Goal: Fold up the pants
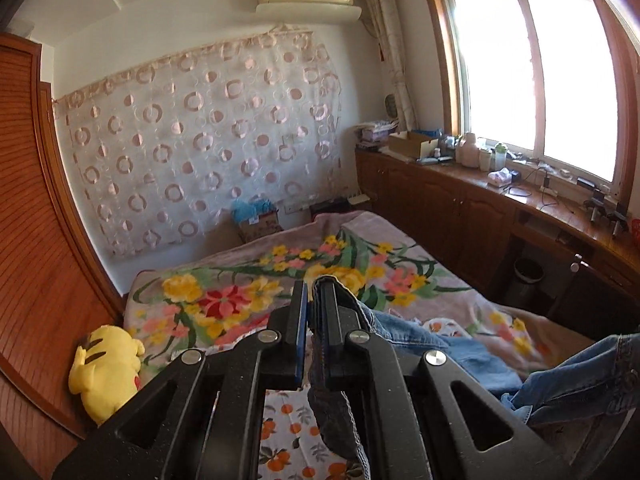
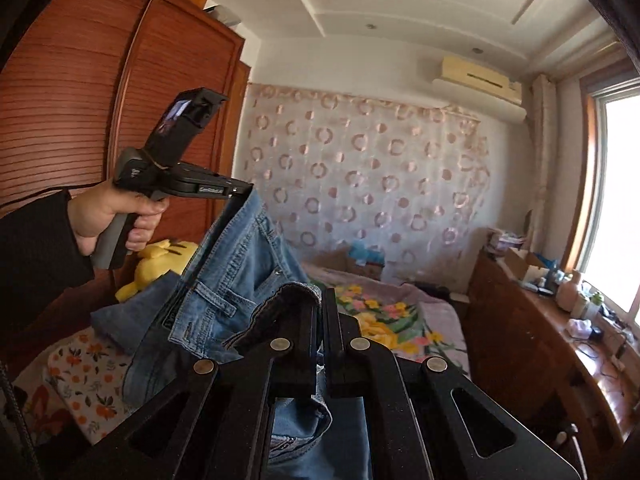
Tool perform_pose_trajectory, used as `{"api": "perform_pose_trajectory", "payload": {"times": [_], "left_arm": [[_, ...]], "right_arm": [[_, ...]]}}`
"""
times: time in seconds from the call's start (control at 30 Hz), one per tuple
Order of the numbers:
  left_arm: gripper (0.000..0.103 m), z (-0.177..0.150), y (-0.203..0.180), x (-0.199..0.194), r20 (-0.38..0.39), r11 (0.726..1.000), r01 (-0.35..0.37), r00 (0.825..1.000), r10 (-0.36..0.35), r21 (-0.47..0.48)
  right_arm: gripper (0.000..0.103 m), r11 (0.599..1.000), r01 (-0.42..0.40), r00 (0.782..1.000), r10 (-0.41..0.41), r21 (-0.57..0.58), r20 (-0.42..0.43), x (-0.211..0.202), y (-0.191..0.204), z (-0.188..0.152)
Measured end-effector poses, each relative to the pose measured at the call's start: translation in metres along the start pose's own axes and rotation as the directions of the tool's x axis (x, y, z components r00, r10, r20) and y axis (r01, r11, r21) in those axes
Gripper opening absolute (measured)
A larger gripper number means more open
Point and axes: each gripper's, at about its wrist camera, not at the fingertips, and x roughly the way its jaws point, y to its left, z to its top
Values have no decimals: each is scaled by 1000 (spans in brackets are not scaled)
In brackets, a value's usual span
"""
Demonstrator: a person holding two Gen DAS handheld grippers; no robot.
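No text can be read with any certainty. The left gripper (image 2: 240, 192), seen from the right wrist, carries a small pale label on the side of its black body, but the letters are too blurred to make out. Its grey handle part shows a faint white marking, equally unreadable. The cardboard box (image 1: 260, 222) beyond the far end of the bed bears a small white sticker whose print is too small to tell.
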Motion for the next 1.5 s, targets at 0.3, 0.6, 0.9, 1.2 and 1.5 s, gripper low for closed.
{"api": "perform_pose_trajectory", "payload": {"times": [0.3, 0.6, 0.9, 1.2, 1.5], "left_arm": [[7, -86, 8, 47, -170, 999, -24, 985, 30, 40], [11, -148, 33, 61, -254, 1000, 13, 967, -15, -11], [44, -186, 39, 26, -247, 995, 90, 964, -97, -39], [46, -221, 16, -23, -220, 986, 159, 961, -165, -43], [46, -250, -28, -62, -177, 966, 240, 951, -254, -95]], "right_arm": [[2, 978, -204, 963, 209, 46, -168, 45, -71, -26], [2, 950, -290, 904, 312, 118, -291, 64, -86, 10], [7, 930, -307, 877, 359, 205, -318, 62, -109, 22], [46, 950, -228, 912, 286, 214, -295, 6, -134, 14], [47, 988, -9, 936, 63, 156, -346, -29, -176, -21]]}}
